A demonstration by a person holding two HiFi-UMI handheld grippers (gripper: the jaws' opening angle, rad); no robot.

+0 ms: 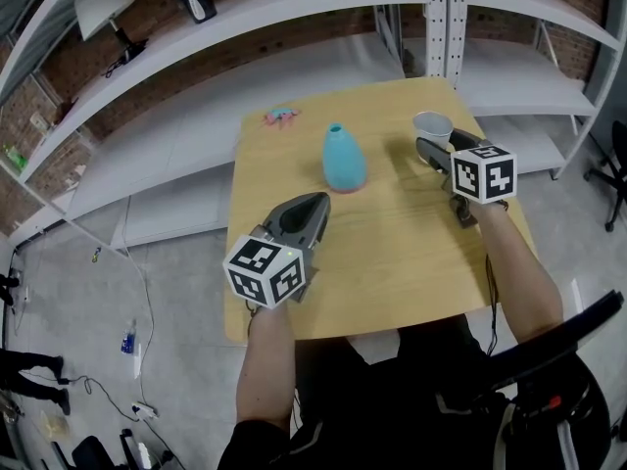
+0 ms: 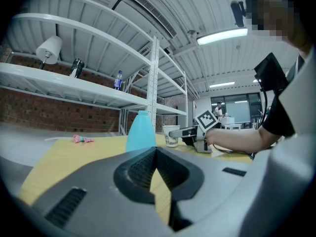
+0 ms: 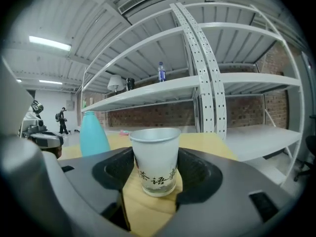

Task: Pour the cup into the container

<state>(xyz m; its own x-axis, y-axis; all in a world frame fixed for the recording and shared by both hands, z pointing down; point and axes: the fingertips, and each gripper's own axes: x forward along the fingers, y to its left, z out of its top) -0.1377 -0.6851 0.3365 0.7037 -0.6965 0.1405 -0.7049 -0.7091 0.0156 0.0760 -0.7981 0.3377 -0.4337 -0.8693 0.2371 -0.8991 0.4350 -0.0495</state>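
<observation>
A white paper cup (image 1: 432,125) with dark print stands upright on the wooden table (image 1: 392,253) at its far right. My right gripper (image 1: 443,137) is shut on the cup (image 3: 155,162), with one jaw against each side of it. The container, a light blue bottle-shaped vase (image 1: 344,158), stands near the table's middle, left of the cup and apart from it. In the right gripper view the vase (image 3: 95,133) shows at the left. My left gripper (image 1: 312,204) hovers over the near left of the table, shut and empty, pointing toward the vase (image 2: 140,131) and the cup (image 2: 171,135).
A small pink object (image 1: 281,117) lies at the table's far left corner. White metal shelving (image 1: 431,27) runs behind and to the right of the table, with a lamp (image 1: 103,8) and a bottle on it. Grey floor with cables lies to the left.
</observation>
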